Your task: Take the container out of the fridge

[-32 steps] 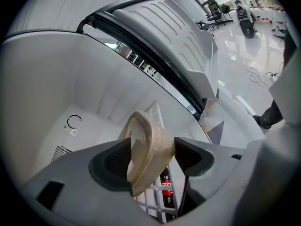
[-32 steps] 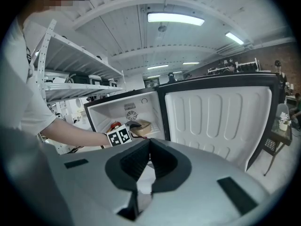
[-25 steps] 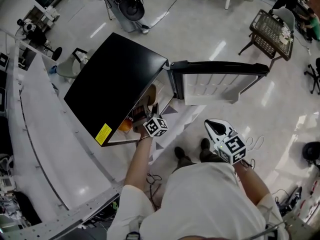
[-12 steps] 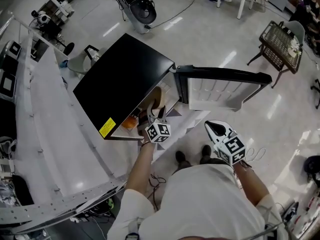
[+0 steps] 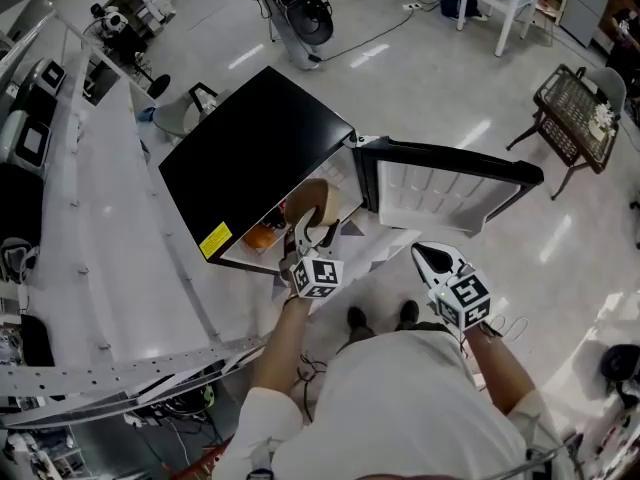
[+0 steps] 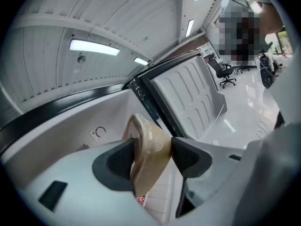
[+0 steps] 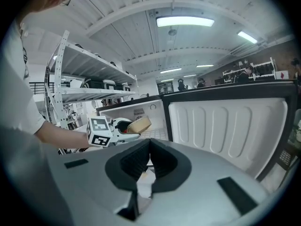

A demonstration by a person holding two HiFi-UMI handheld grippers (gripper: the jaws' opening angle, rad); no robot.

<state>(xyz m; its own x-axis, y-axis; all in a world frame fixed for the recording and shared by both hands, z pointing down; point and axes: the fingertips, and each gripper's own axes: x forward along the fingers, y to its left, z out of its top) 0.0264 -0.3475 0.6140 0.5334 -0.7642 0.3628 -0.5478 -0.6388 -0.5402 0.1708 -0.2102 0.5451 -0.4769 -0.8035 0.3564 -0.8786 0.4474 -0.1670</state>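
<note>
Container (image 6: 149, 142) gripped between the left claw's (image 6: 151, 155) partly spread jaws.

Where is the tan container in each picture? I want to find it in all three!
Head view: the container is in the middle, at the open front of the fridge.
Left gripper view: container in the centre, pinched between the jaws.
Right gripper view: container small, left of centre.
Shared landmark: the white inside of the open fridge door.
</note>
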